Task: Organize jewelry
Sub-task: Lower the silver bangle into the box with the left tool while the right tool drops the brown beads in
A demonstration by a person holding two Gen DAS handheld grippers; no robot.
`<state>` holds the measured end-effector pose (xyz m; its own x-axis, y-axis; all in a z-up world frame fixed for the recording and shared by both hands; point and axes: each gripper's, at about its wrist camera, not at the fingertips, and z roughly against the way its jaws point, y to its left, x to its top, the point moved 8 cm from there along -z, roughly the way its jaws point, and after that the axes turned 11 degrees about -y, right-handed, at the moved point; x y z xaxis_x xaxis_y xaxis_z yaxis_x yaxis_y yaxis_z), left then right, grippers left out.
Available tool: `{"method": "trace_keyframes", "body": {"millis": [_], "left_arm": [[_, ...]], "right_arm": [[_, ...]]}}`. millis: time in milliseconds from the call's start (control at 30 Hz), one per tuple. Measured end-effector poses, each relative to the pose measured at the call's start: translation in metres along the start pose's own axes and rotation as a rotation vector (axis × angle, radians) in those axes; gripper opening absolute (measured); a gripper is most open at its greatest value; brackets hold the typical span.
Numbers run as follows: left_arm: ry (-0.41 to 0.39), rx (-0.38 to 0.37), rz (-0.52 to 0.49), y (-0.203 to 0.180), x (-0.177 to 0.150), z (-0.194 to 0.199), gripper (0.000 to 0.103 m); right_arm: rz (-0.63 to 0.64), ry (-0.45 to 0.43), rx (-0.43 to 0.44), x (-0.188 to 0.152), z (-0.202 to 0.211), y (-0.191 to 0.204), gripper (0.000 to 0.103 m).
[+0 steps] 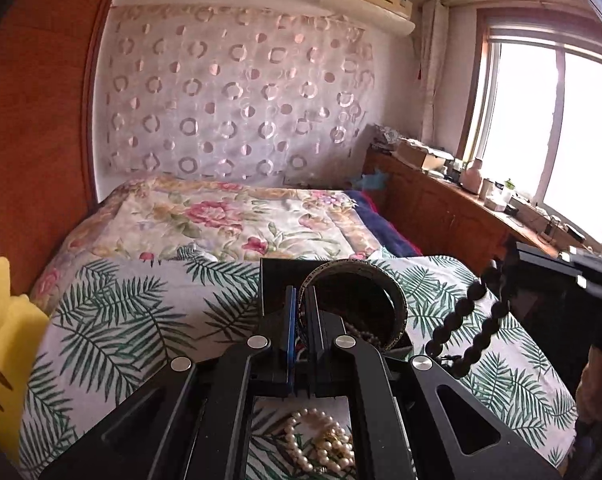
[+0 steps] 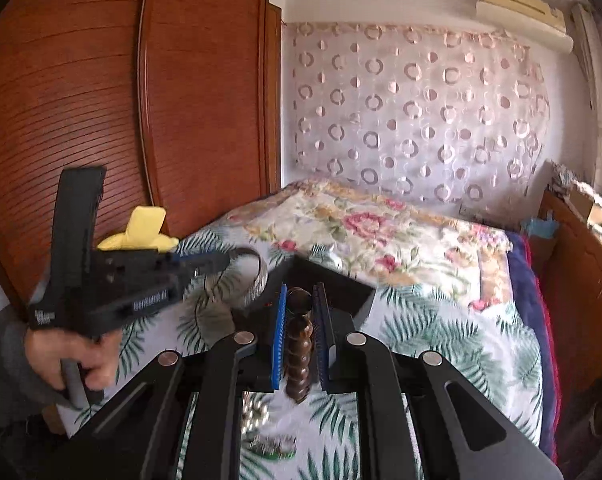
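Note:
My left gripper (image 1: 301,294) is shut on the rim of a wide, dark patterned bangle (image 1: 399,300), held upright over an open black jewelry box (image 1: 275,280). In the right wrist view the same left gripper (image 2: 221,260) holds the blurred bangle (image 2: 261,276) left of the box (image 2: 341,286), with a hand (image 2: 73,356) on its grip. My right gripper (image 2: 301,292) is shut on a dark brown bead bracelet (image 2: 299,344). From the left wrist view that bracelet (image 1: 449,323) hangs as a loop below the right gripper (image 1: 513,264), to the right of the box.
A pearl strand (image 1: 321,440) lies on the palm-leaf cloth (image 1: 141,320) covering the bed. Silver beads (image 2: 257,412) lie under the right gripper. Yellow cloth (image 2: 141,232) sits at the left by the wooden wardrobe (image 2: 101,100). A cluttered wooden counter (image 1: 461,208) runs along the window.

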<state>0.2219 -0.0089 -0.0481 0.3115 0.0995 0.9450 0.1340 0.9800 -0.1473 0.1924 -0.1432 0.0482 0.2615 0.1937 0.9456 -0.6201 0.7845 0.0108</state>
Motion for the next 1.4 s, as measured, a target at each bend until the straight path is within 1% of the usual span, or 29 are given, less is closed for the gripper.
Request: {"method": "trace_keyframes", "body": {"millis": [133,300,433,600,733,833,900,1033,1100,1233,1400], "left_arm": [[0.002,0.009,-0.014,0.003,0.005,-0.008,0.003],[0.021,0.022,-0.036,0.004,0.004,-0.023,0.004],[0.047,0.031,-0.048,0.006,-0.002,-0.036,0.004],[0.08,0.04,-0.057,0.01,-0.012,-0.05,0.004],[0.099,0.048,-0.065,0.011,-0.015,-0.061,0.004],[0.108,0.05,-0.062,0.013,-0.013,-0.067,0.004],[0.111,0.053,-0.078,0.011,-0.012,-0.07,0.005],[0.111,0.039,-0.09,0.006,-0.011,-0.069,0.008],[0.109,0.037,-0.097,0.005,-0.011,-0.066,0.011],[0.11,0.028,-0.103,0.005,-0.011,-0.057,0.023],[0.112,0.011,-0.119,0.005,-0.017,-0.036,0.024]], "right_arm": [[0.003,-0.01,-0.003,0.018,-0.016,-0.006,0.015],[0.006,0.008,0.001,0.024,-0.039,-0.011,0.015],[-0.004,0.047,0.008,0.017,-0.061,-0.013,0.015],[-0.043,0.11,0.014,-0.006,-0.083,-0.016,0.015],[-0.049,0.145,0.008,-0.025,-0.094,-0.012,0.015],[-0.059,0.157,0.008,-0.032,-0.097,-0.01,0.015],[-0.071,0.166,0.017,-0.035,-0.099,-0.01,0.016],[-0.076,0.164,0.016,-0.037,-0.095,-0.011,0.016],[-0.083,0.156,0.018,-0.035,-0.092,-0.013,0.016],[-0.092,0.133,0.028,-0.032,-0.081,-0.011,0.016],[-0.085,0.122,0.044,-0.036,-0.066,-0.004,0.016]]}}
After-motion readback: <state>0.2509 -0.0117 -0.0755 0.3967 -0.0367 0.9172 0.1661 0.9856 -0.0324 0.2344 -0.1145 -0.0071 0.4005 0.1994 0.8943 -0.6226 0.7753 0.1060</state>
